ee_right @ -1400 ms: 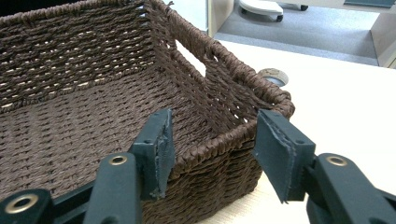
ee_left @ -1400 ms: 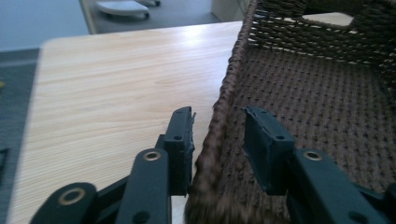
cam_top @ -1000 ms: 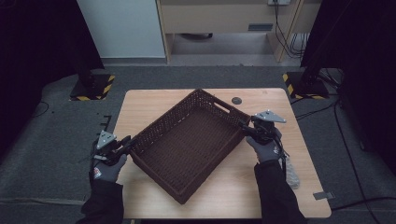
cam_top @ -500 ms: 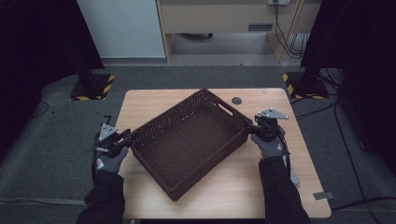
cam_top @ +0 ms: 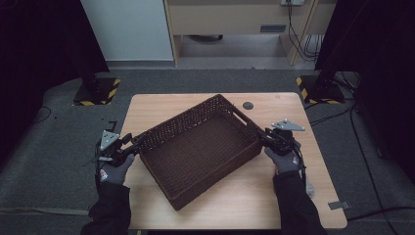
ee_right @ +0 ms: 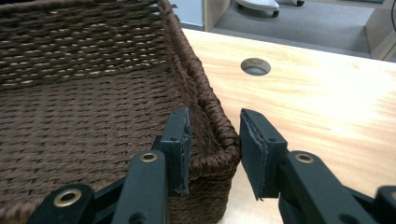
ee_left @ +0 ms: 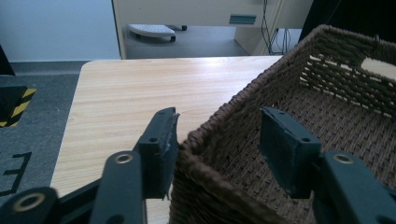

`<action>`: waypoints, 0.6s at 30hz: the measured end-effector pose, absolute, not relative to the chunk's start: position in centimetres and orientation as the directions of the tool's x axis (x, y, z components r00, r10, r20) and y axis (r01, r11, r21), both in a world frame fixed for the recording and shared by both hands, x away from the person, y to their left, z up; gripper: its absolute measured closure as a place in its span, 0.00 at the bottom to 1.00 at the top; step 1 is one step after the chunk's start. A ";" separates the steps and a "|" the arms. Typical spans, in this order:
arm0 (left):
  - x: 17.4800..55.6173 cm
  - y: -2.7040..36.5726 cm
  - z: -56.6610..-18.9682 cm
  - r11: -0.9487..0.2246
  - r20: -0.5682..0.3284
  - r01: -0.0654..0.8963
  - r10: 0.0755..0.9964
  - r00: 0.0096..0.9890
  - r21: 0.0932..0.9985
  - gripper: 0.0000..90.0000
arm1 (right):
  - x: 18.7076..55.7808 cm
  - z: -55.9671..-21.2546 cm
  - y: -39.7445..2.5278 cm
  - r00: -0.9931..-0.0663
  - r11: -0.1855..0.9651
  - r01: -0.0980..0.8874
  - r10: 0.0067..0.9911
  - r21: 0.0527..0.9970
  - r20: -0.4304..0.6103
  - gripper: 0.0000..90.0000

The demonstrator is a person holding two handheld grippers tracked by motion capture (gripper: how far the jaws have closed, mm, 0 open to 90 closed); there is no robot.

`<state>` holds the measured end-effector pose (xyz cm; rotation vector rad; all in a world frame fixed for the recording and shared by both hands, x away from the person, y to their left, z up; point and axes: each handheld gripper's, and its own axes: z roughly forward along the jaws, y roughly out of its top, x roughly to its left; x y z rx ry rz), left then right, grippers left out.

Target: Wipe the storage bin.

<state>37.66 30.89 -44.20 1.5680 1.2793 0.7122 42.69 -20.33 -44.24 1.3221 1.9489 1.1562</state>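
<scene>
Basket (cam_top: 200, 149) first: it is sitting lower and flatter on the table (cam_top: 303, 105) than a second ago, when its far end was tipped up and the whole thing was held more steeply askew. Half a second back it was already levelling out; now it is lying on the wood, turned at an angle, one corner pointing to the near edge and the opposite one to the far side beside the small round hole (cam_top: 248, 105) in the tabletop.

Both grippers are letting go, or so it looks to me. The left gripper (ee_left: 219, 140) is standing with its jaws apart, one pad (ee_left: 161, 144) just outside the wall at the left corner and the other inside, with clear air between that pad and the weave. The right gripper (ee_right: 215, 144) is straddling the rim at the right corner, jaws likewise spread, the inner one close against the wall and the outer one off it.

I am judging that the carrying is over and the setting-down is being finished; what is left is drawing both grippers clear without dragging the rim.

As for the basket itself, it is dark brown wicker, rectangular and shallow, with a thick braided rim and cut-out handle slots in the end walls. Nothing is lying inside it.
</scene>
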 end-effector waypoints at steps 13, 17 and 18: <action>36.8 29.0 -44.8 -0.061 -0.080 0.437 0.951 0.298 0.897 0.46 | 39.5 -43.4 -21.0 -0.436 0.167 0.447 0.898 0.879 0.051 0.65; 37.3 29.2 -45.2 -0.060 -0.083 0.453 0.953 0.290 0.889 0.48 | 40.6 -43.0 -21.5 -0.440 0.165 0.422 0.897 0.891 0.043 0.63; 37.3 29.2 -45.2 -0.060 -0.083 0.453 0.953 0.290 0.889 0.49 | 40.6 -43.0 -21.5 -0.440 0.165 0.422 0.897 0.891 0.043 0.63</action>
